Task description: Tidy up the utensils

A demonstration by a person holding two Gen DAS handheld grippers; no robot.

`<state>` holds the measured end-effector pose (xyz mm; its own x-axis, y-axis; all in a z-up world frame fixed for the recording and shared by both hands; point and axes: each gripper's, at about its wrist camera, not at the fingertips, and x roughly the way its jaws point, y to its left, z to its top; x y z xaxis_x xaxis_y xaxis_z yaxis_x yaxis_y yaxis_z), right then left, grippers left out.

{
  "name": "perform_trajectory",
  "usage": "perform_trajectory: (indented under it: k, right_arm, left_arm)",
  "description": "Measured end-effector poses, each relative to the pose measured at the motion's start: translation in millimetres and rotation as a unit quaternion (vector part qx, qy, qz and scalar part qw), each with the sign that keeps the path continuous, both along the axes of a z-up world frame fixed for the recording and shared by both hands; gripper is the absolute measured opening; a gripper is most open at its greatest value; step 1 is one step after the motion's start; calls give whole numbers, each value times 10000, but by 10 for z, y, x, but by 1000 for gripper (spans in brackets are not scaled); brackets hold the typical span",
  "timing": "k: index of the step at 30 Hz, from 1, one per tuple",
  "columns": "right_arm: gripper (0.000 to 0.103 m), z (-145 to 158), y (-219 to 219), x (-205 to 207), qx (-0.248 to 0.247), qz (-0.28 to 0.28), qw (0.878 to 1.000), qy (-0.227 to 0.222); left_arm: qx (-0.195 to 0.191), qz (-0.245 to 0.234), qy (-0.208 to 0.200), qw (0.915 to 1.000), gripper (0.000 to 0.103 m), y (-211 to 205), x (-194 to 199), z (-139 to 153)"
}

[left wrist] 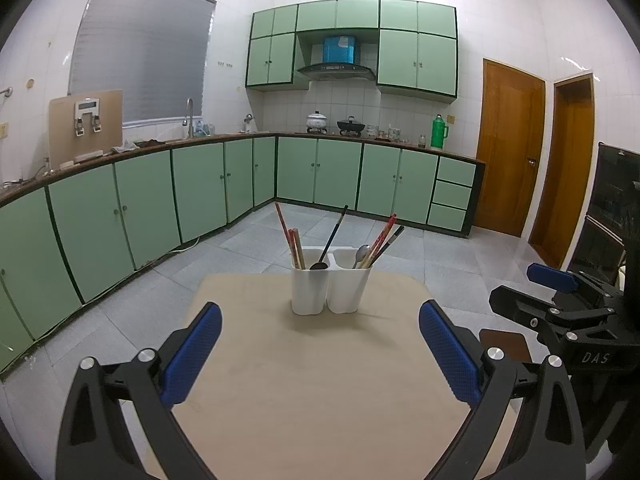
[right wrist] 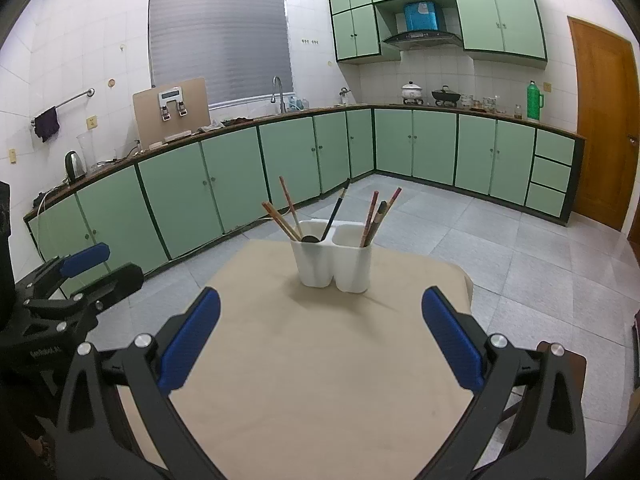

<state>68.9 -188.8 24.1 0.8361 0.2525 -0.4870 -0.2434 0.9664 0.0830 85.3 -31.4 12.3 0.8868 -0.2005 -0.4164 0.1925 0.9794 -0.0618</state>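
Observation:
A white two-compartment utensil holder (left wrist: 330, 286) stands at the far middle of a light wooden table (left wrist: 320, 380); it also shows in the right wrist view (right wrist: 334, 266). Its left compartment holds red chopsticks (left wrist: 294, 246) and a black spoon (left wrist: 330, 240). Its right compartment holds a metal spoon (left wrist: 361, 255) and several chopsticks (left wrist: 382, 240). My left gripper (left wrist: 320, 344) is open and empty above the near table. My right gripper (right wrist: 320, 336) is open and empty too, and shows at the right edge of the left wrist view (left wrist: 560, 304).
Green kitchen cabinets (left wrist: 200, 184) run along the back and left walls, with pots and a green thermos (left wrist: 439, 132) on the counter. Wooden doors (left wrist: 508, 148) stand at the right. Grey tiled floor surrounds the table.

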Motion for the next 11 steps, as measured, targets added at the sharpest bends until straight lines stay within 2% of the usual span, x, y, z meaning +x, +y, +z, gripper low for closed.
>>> perform_trajectory:
  k: [11]
  right_arm:
    - [98,1,-4,2,3,-1,10000,3]
  left_arm:
    - [16,30,63,10000,97,-12,25,43]
